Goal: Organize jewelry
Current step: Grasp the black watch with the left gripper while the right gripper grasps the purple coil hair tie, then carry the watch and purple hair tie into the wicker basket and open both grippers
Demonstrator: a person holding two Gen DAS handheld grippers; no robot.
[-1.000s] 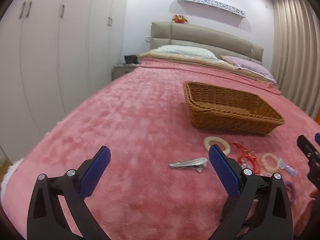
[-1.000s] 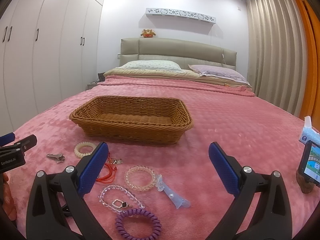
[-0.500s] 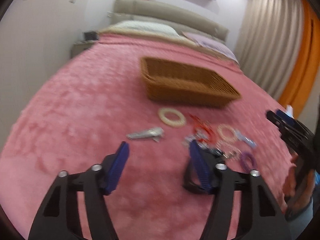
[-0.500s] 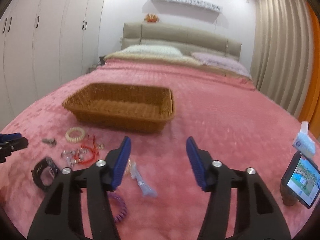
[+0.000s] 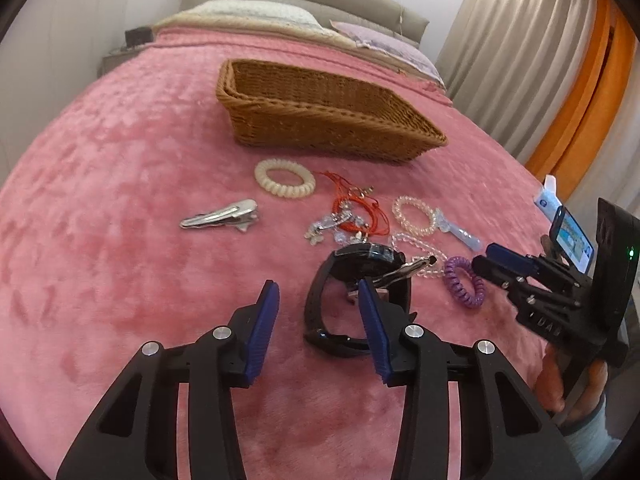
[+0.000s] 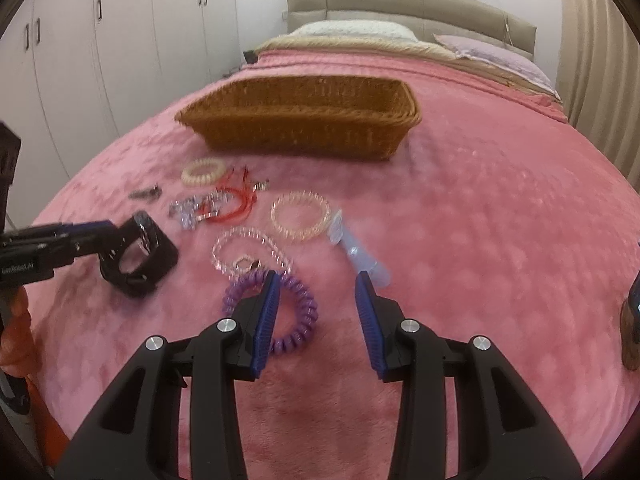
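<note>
Jewelry is seen scattered on a pink plush blanket [image 5: 120, 200] covering the bed, in front of a brown wicker basket [image 5: 320, 120].

Left wrist view: the left claw [image 5: 318, 320] is held open low over the blanket; its right finger overlaps a black watch [image 5: 352, 276], but contact cannot be judged. A silver hair clip [image 5: 220, 218] lies apart to the left, a cream coil tie [image 5: 285, 178] near the basket, a red cord tangle [image 5: 360, 210] beside it, then a clear bead bracelet [image 5: 414, 216] and a purple coil tie [image 5: 464, 282]. The right claw [image 5: 486, 264] is seen side-on just right of the purple tie. A beige headboard, pillows, grey curtains and an orange curtain [image 5: 580, 100] are noted behind.

Right wrist view: the right claw [image 6: 316, 308] is open, its left finger over the purple coil tie [image 6: 294, 312]. A pale blue clip [image 6: 360, 254] lies just ahead, touching the clear bracelet [image 6: 300, 216]. The black watch [image 6: 138, 256] is seen at the left claw's tip [image 6: 100, 236]. White wardrobes [image 6: 100, 60] line the left wall.
</note>
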